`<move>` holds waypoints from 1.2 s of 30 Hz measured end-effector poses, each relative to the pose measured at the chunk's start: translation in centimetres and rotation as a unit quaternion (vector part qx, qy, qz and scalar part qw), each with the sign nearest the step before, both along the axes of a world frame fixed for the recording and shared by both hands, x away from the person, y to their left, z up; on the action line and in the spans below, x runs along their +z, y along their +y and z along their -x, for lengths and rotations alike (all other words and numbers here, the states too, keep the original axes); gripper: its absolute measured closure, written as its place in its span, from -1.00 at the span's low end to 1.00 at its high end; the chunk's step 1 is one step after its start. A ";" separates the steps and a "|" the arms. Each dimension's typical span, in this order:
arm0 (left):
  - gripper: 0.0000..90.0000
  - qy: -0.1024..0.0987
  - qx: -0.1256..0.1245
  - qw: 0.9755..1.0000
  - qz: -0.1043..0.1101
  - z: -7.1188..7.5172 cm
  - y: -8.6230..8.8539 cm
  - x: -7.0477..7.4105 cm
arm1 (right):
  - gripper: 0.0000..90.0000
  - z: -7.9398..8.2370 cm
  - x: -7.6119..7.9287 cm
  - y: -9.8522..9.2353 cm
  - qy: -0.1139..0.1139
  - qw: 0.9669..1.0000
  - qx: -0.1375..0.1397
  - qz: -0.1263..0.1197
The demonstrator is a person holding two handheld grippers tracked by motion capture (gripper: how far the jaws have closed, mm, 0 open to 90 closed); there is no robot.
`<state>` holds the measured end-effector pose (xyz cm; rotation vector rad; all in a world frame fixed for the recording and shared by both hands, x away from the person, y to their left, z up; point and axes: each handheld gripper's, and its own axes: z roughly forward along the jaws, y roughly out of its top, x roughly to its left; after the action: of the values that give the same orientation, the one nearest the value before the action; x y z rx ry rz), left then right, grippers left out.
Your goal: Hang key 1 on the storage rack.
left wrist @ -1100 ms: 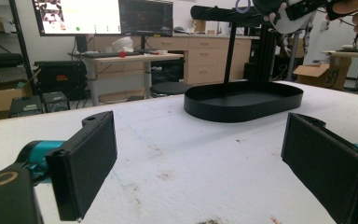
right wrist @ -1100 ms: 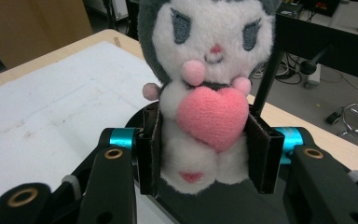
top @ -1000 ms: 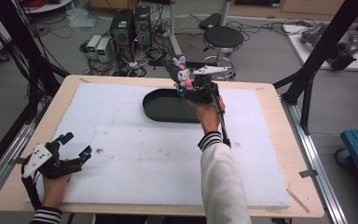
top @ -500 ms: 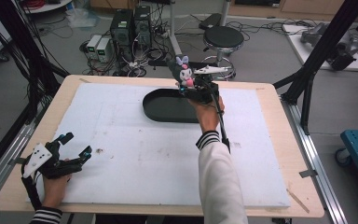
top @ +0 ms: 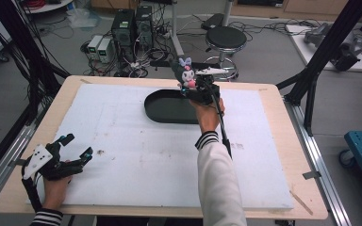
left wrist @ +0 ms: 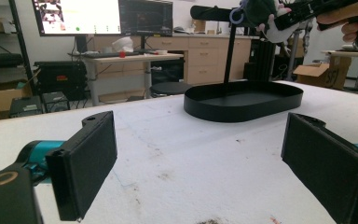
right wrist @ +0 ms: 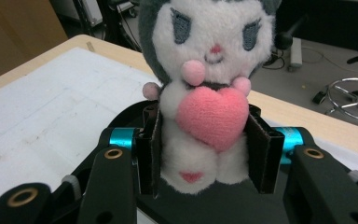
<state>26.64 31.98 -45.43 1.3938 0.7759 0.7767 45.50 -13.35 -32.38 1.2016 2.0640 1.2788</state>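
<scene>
The right gripper (top: 192, 84) squeezed a soft toy (right wrist: 209, 93) with a pink heart by its middle, up in the air above the black tray (top: 162, 110). The left gripper (top: 74, 149) sat wide apart, holding nothing, near the tabletop's (top: 136, 155) front corner.

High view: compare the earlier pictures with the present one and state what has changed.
Nothing visibly changed. The right gripper stays shut on the plush toy above the far rim of the black tray, and the left gripper stays open at the near left of the table.
</scene>
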 end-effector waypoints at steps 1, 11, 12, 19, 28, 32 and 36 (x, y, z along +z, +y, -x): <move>-0.76 0.000 0.000 1.000 0.000 0.0 0.0 0.0 | 0.21 0.0 -0.1 0.0 0.002 1.000 -0.002 0.001; -0.76 0.000 0.000 1.000 -0.001 0.0 0.0 0.0 | 0.21 -0.3 -0.5 0.0 0.025 1.000 -0.012 0.008; -0.76 0.000 0.000 1.000 -0.001 0.0 0.0 0.0 | 0.21 -0.3 -0.6 0.1 0.028 0.999 -0.012 0.014; -0.76 0.000 0.000 1.000 -0.001 0.0 0.0 0.0 | 0.21 -0.5 -1.1 0.2 0.050 0.998 -0.008 0.032; -0.76 0.000 0.000 1.000 -0.002 0.0 0.0 0.0 | 0.21 -0.8 -1.7 0.3 0.078 0.995 0.003 0.059; -0.76 0.000 0.000 1.000 -0.002 0.0 0.0 0.0 | 0.21 -0.9 -2.0 0.5 0.086 0.994 0.006 0.068; -0.76 0.000 0.000 1.000 -0.002 0.0 0.0 0.0 | 0.21 -1.1 -2.3 0.7 0.093 0.993 0.010 0.073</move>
<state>26.63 31.98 -45.43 1.3977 0.7733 0.7788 46.64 -12.67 -34.73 1.2787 2.2624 1.0370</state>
